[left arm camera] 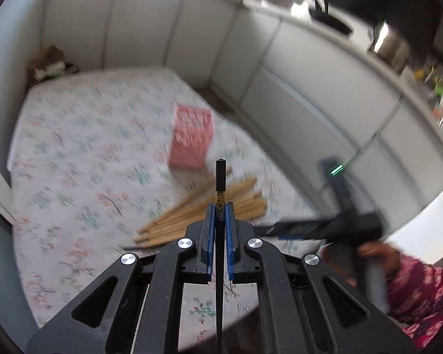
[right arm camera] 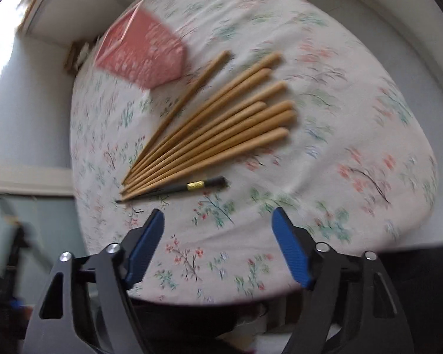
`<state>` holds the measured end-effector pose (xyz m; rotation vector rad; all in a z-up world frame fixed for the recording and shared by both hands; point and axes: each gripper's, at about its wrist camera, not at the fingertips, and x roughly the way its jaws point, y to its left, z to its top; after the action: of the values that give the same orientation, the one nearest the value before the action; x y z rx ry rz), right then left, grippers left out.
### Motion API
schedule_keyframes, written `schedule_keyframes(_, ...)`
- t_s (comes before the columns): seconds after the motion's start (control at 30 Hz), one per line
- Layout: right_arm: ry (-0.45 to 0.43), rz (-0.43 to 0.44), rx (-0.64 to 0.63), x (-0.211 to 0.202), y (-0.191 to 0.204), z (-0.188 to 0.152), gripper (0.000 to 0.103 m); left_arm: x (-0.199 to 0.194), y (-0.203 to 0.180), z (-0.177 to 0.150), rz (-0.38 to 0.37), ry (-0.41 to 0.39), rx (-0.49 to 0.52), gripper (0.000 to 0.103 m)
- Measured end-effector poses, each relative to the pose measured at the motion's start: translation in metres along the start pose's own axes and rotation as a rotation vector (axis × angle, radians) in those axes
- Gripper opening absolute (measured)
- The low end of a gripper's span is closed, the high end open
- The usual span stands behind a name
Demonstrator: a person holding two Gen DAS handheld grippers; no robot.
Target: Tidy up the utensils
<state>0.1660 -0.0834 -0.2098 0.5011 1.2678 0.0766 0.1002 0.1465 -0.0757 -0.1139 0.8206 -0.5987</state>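
**Chopstick sorting on a floral-covered counter: two wrist views**

Left claw (left arm camera: 220, 209), seen from its own wrist camera, is clamped on a black chopstick (left arm camera: 220, 177). The stick runs straight up between the blue pads (left arm camera: 211, 224), its blunt end projecting beyond the fingertips, a gold band just above them, its thin end passing back below the claw. Beneath the held stick lies a fan of wooden chopsticks (left arm camera: 203, 209) on the floral cloth (left arm camera: 82, 153) covering the counter. A red patterned box (left arm camera: 192, 138) rests on the cloth just beyond the fan. At the right edge of this view the right gripper body (left arm camera: 339, 227) appears, blurred, gripped by a hand (left arm camera: 375, 256) with a dark red patterned sleeve behind it. White cabinet fronts (left arm camera: 310, 88) curve round the far side.

Right claw (right arm camera: 218, 236), in its own wrist view, stands wide apart and holds nothing; both blue pads (right arm camera: 146, 244) hover above the cloth (right arm camera: 339, 118) near its close edge. Ahead of it the wooden chopsticks (right arm camera: 215, 129) lie fanned, thin ends gathered at the lower left, thick ends spread to the upper right; one stick lies slightly apart on the far side of the fan. A second black chopstick (right arm camera: 180, 188), also gold-banded, lies flat on the near side of the fan, its tip touching or just beside the gathered points. The red box (right arm camera: 141, 53) sits beyond the fan at upper left. Both views are motion-blurred.
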Motion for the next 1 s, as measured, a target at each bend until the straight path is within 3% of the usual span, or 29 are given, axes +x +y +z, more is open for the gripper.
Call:
schedule_keyframes(0.07, -0.036, -0.065, -0.156, 0.003, 0.021, 0.003, 0.066, -0.011, -0.006, 0.003, 0.012, -0.054, -0.002, 0.006)
schedule_keyframes(0.13, -0.001, -0.024, -0.318, 0.008, 0.037, 0.005, 0.066, -0.018, -0.011, 0.008, 0.009, -0.107, -0.015, 0.006)
schedule_keyframes(0.23, 0.057, -0.010, -0.454, 0.017, 0.050, 0.012, 0.064, -0.027, -0.010, 0.013, -0.012, -0.154, -0.050, 0.006)
schedule_keyframes(0.47, 0.188, 0.046, -0.523, 0.044, 0.057, 0.023, 0.049, -0.011, 0.001, 0.007, -0.033, -0.151, -0.080, 0.006)
schedule_keyframes(0.83, 0.281, -0.026, -0.647, 0.067, 0.077, 0.019, 0.048, -0.006, 0.007, 0.001, -0.047, -0.151, -0.097, 0.006)
schedule_keyframes(1.0, 0.298, 0.017, -0.641, 0.069, 0.078, 0.011, 0.042, -0.014, 0.013, 0.000, -0.042, -0.182, -0.122, 0.006)
